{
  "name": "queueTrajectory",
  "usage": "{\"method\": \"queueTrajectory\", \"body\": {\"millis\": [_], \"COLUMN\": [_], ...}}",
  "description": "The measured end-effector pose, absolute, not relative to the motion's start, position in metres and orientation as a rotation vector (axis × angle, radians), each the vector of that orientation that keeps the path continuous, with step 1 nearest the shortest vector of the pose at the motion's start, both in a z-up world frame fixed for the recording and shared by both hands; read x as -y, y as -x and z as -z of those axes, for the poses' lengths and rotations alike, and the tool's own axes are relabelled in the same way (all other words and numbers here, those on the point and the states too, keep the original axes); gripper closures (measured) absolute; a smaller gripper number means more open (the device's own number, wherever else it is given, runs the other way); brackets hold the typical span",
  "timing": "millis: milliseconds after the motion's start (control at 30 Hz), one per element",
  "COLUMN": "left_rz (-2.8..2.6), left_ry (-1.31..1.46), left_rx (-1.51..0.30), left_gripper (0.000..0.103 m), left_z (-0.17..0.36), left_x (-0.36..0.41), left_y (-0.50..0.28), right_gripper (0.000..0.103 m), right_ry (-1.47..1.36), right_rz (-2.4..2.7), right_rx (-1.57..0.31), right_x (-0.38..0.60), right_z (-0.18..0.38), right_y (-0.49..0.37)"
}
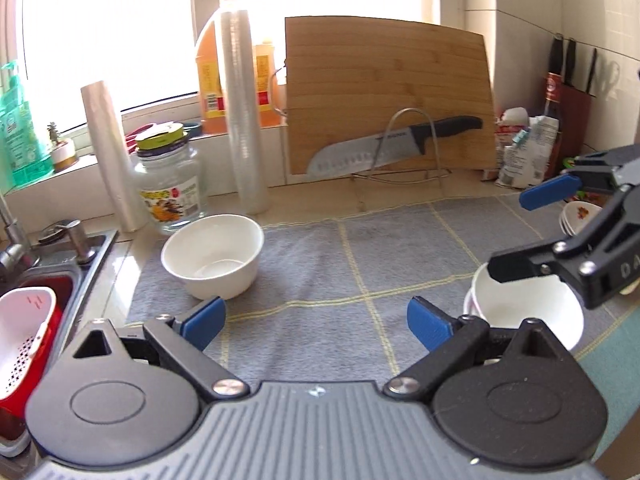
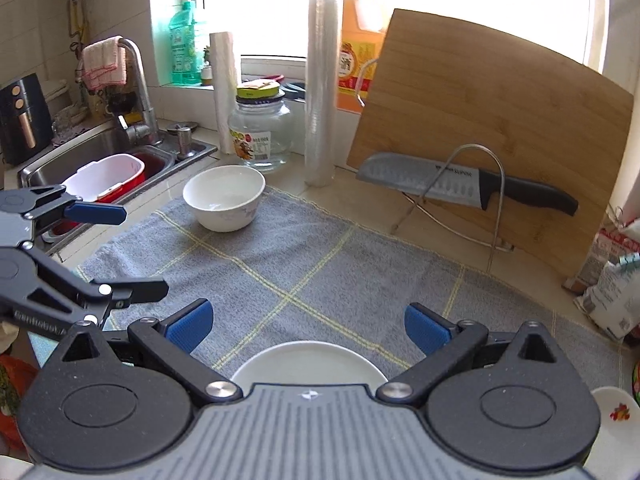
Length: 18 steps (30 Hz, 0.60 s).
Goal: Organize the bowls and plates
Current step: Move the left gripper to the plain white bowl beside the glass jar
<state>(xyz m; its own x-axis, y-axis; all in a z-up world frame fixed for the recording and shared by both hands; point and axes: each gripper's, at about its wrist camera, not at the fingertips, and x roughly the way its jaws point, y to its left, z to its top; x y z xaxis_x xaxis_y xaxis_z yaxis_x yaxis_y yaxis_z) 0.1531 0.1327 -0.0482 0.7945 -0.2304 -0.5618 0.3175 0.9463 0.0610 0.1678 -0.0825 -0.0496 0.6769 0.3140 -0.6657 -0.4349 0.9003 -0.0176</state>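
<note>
Two bowls: one lone white bowl (image 1: 213, 256) stands upright at the far left of the grey checked mat (image 1: 320, 264), near the sink; a second white bowl (image 1: 528, 312) sits at the near right on what looks like a stack of dishes, though how many lie under it is hard to tell.
Plate: a white plate (image 2: 308, 364) lies flat on the mat's near edge, right under the right gripper (image 2: 308, 326) in its own view.
More dishes: small patterned bowls (image 1: 578, 216) are partly hidden behind the right gripper at the far right.
Left gripper (image 1: 316, 322): jaws spread wide, nothing between them; the lone bowl lies ahead and to the left of them, just beyond the left pad.
Right gripper: jaws released and empty, hovering over the stacked bowl.
Key relation: the lone bowl is nearer the left gripper, well apart from the stack on the right. I judge the next move is a grasp on its near rim, one finger inside the wall, then a carry rightward to the stack.
Surface: soft cloth mat on a pale counter; it may bunch if a bowl is dragged.
Room: a glass jar (image 1: 170, 188) and tall film rolls (image 1: 242, 120) stand just behind the lone bowl; a cutting board (image 1: 388, 92) and knife (image 1: 392, 144) rest in a wire rack at the far side; window light is strong.
</note>
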Motion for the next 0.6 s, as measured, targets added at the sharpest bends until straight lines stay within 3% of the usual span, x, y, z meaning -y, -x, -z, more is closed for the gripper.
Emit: {"method": "queueTrajectory", "body": {"millis": [300, 600], "left_rz": [0.222, 0.328], "left_ry": [-0.153, -0.180], "left_rx": [-0.614, -0.659], "left_gripper": [0.006, 0.006], "left_z": [0.039, 0.069], "left_x": [-0.178, -0.223], "left_y": [-0.201, -0.271], "right_gripper": [0.000, 0.000], "right_ry": [0.135, 0.133], "right_rz": [-0.467, -0.406], "right_rx": [-0.704, -0.745], "right_x": [0.039, -0.034], "right_z": [0.046, 0.056], "right_y": [-0.175, -0.215]}}
